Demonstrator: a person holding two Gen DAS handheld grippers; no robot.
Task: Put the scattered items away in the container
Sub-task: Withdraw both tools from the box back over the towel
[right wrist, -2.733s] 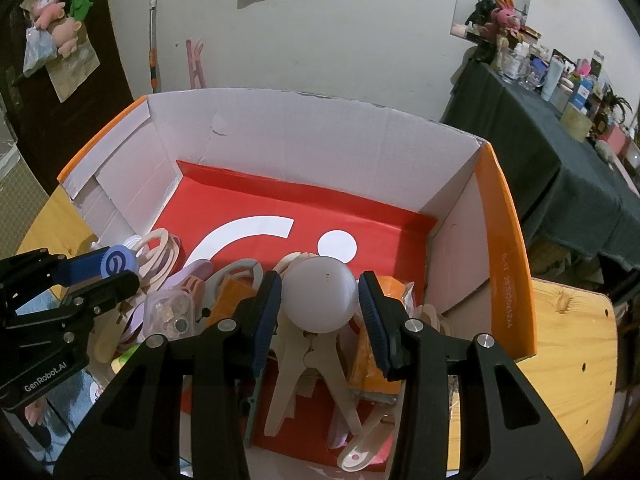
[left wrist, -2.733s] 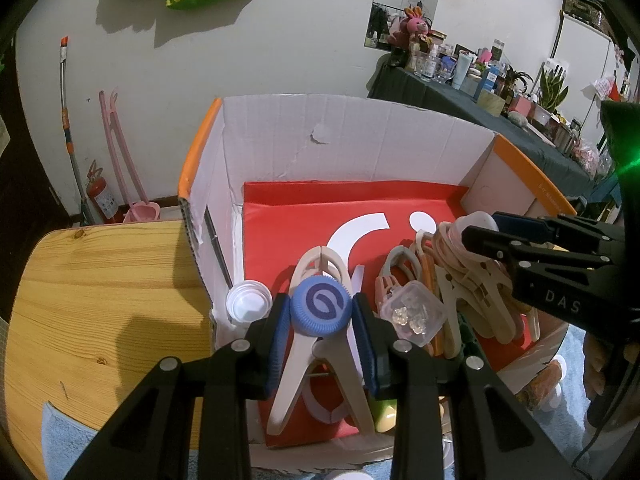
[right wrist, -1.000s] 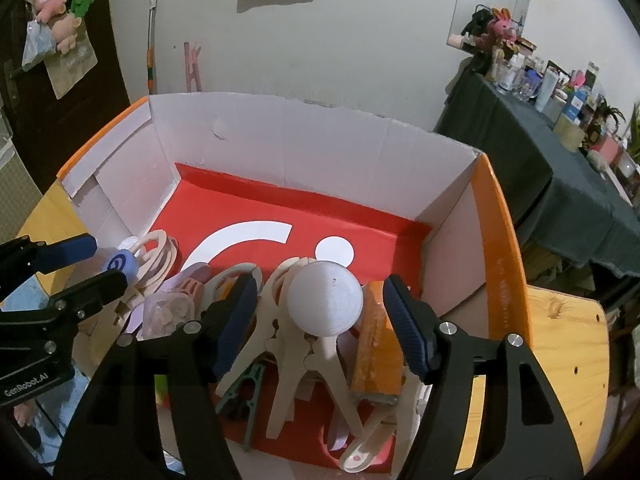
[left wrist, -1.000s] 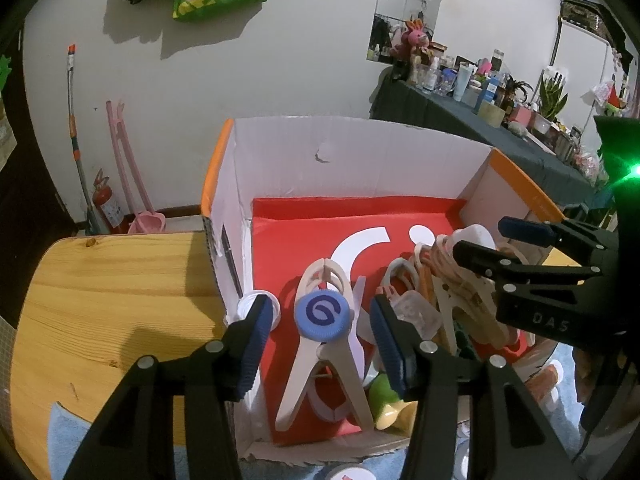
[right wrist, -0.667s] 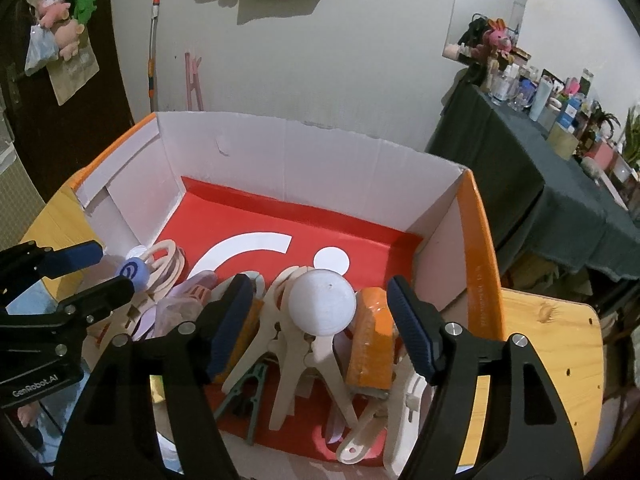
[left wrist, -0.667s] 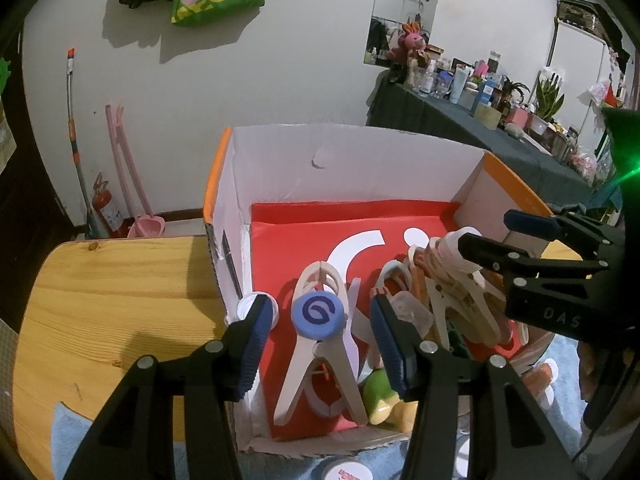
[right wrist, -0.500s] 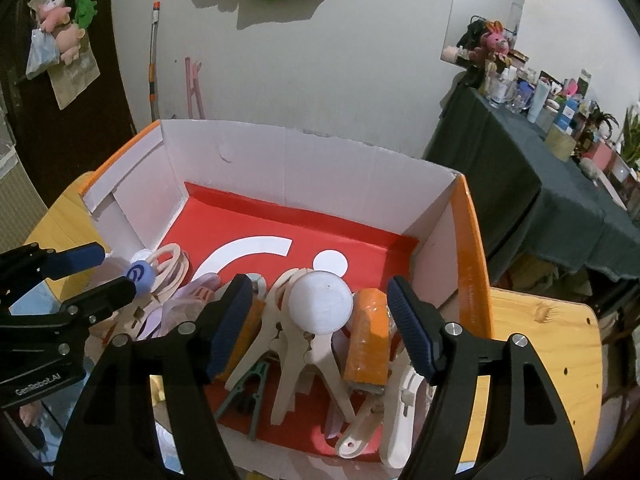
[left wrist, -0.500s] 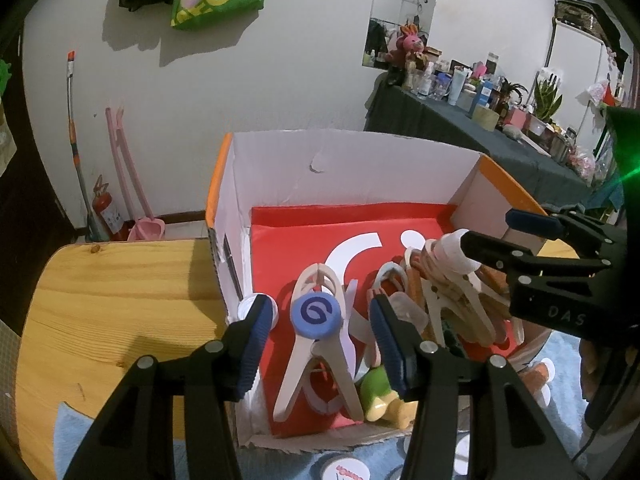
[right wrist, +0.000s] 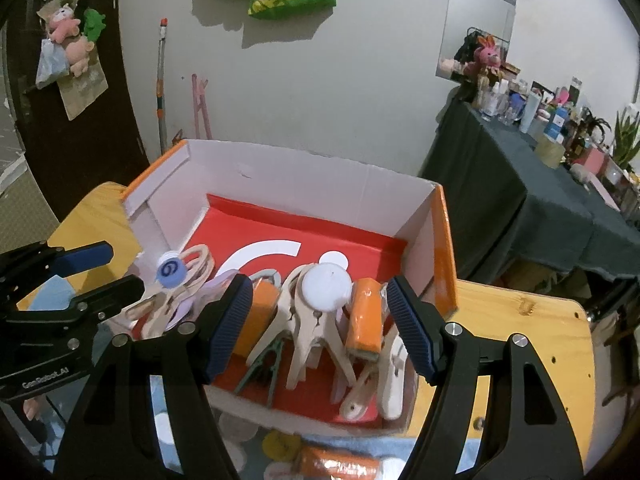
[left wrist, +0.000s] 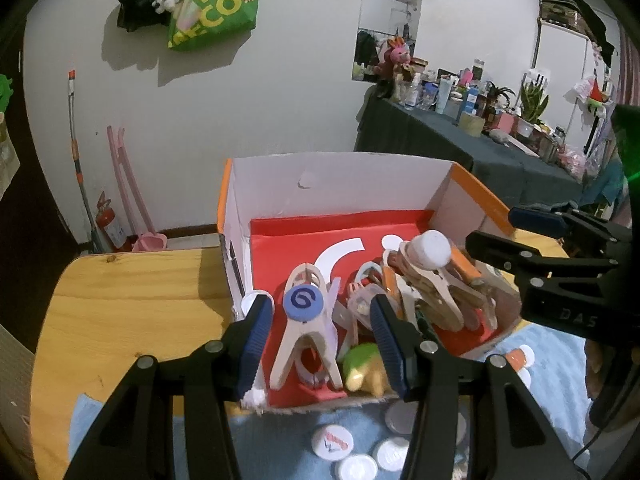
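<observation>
We had both grippers over the box [left wrist: 460, 184], fingers spread and holding nothing: the left gripper [left wrist: 318, 334] straddled the blue cap [left wrist: 303, 301], the right gripper [right wrist: 320, 320] the white cap [right wrist: 326, 284], both caps resting on the pegs [right wrist: 308, 332] inside. More caps [left wrist: 362, 456] lay on the blue cloth [left wrist: 288, 436] on the tabletop [left wrist: 132, 300] just in front. We judged it best to lift clear of the box wall before dropping toward those; what lay under the right gripper was too blurred to name.

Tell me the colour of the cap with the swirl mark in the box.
The cap is blue with a darker swirl; clearest in the left wrist view.
</observation>
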